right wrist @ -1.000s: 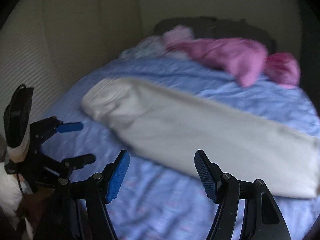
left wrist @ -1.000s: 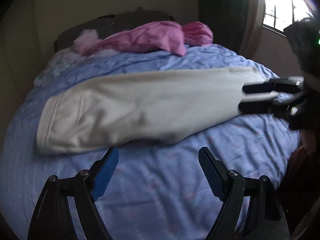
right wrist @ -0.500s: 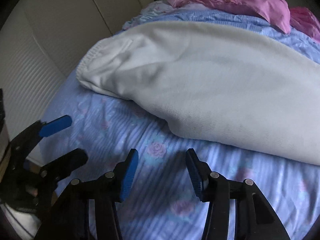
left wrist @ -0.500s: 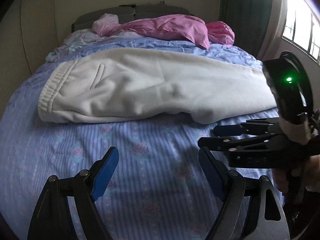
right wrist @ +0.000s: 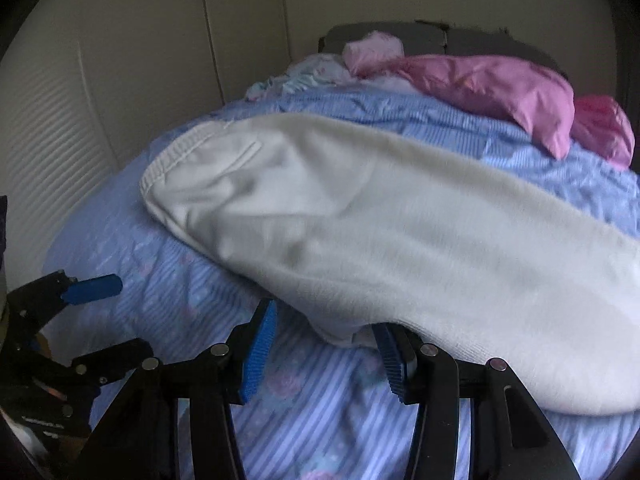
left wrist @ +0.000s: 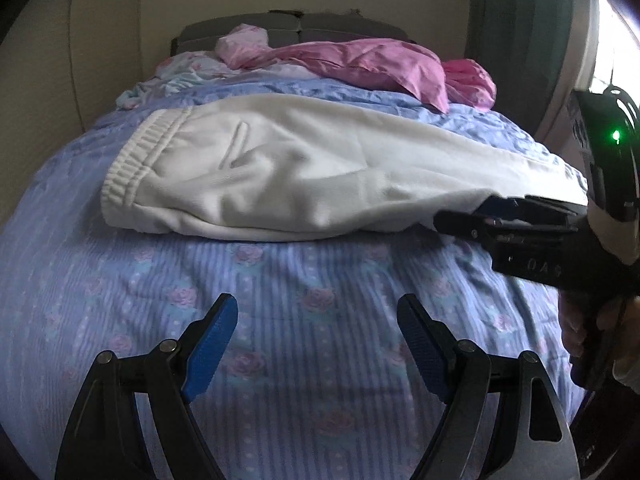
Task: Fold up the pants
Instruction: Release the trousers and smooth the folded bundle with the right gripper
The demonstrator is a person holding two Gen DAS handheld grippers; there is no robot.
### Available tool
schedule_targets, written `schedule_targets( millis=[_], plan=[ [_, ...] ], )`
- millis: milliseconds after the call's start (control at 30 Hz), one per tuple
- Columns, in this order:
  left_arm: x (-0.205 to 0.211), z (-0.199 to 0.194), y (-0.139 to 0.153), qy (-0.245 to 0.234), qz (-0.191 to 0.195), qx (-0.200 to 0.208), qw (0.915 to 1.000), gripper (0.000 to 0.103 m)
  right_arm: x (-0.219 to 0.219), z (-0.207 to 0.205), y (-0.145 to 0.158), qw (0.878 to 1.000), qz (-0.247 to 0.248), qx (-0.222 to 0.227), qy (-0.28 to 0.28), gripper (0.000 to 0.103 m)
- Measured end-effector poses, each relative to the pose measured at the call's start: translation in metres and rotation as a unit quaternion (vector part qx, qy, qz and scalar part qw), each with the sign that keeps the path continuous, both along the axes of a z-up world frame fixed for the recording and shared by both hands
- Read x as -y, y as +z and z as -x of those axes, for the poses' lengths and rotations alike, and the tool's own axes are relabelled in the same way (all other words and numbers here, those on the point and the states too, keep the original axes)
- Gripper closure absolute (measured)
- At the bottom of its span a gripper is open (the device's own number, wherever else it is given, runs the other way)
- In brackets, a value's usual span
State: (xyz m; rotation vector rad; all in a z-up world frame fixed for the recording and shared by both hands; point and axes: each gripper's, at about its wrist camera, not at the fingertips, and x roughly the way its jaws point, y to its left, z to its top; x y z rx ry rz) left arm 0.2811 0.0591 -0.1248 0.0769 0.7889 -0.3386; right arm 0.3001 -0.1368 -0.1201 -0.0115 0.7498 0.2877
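Note:
White sweatpants (left wrist: pixel 304 176) lie folded lengthwise across the blue bed, waistband at the left, legs running right; they also fill the right wrist view (right wrist: pixel 380 232). My left gripper (left wrist: pixel 318 346) is open and empty over bare sheet, a short way in front of the pants. My right gripper (right wrist: pixel 326 346) is open at the near edge of the pants, its right finger tucked under the cloth edge. In the left wrist view the right gripper (left wrist: pixel 480 216) reaches the pants' near edge from the right. The left gripper (right wrist: pixel 96 316) shows at lower left in the right wrist view.
The bed has a blue striped floral sheet (left wrist: pixel 280 288). Pink cloth (left wrist: pixel 360 64) and pale bedding are piled at the headboard. A wall (right wrist: pixel 80 100) runs along the left side, a curtain and a window (left wrist: pixel 600 40) on the right.
My right gripper moved forward to the pants' near edge, its right finger going under the cloth, and its jaws widened a little. The left gripper stayed open and shifted slightly closer.

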Motion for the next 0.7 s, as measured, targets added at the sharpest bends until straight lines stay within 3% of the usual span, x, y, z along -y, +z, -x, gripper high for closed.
schedule_targets(
  millis=[133, 300, 333, 400, 433, 500, 633, 700],
  plan=[
    [-0.010, -0.007, 0.002, 0.029, -0.015, 0.007, 0.9994, 0.021, -0.004, -0.008, -0.008, 1.000, 0.018, -0.009, 0.002, 0.052],
    [-0.033, -0.018, 0.004, 0.062, 0.012, -0.006, 0.9980, 0.021, -0.014, -0.016, -0.026, 0.999, 0.040, -0.030, 0.016, 0.053],
    [-0.037, -0.018, 0.005, 0.068, 0.012, -0.005, 0.9976, 0.021, -0.015, -0.017, -0.028, 0.998, 0.046, -0.034, 0.019, 0.057],
    [-0.044, -0.019, 0.006, 0.078, 0.003, 0.001, 0.9969, 0.021, -0.013, -0.019, -0.028, 0.998, 0.050, -0.037, 0.011, 0.078],
    [-0.049, -0.020, 0.006, 0.086, -0.004, 0.003, 0.9963, 0.021, -0.008, -0.020, -0.026, 0.998, 0.043, -0.044, 0.008, 0.082],
    [-0.062, -0.023, 0.009, 0.106, -0.017, 0.009, 0.9941, 0.021, 0.001, -0.020, -0.019, 0.998, 0.018, -0.063, 0.013, 0.087],
    [-0.104, -0.036, 0.017, 0.166, 0.002, 0.005, 0.9861, 0.020, 0.001, -0.001, 0.003, 0.994, 0.021, -0.095, 0.042, 0.091],
    [-0.109, -0.044, 0.018, 0.173, -0.016, 0.008, 0.9847, 0.015, -0.006, 0.003, 0.007, 0.993, 0.031, -0.109, 0.040, 0.091]
  ],
)
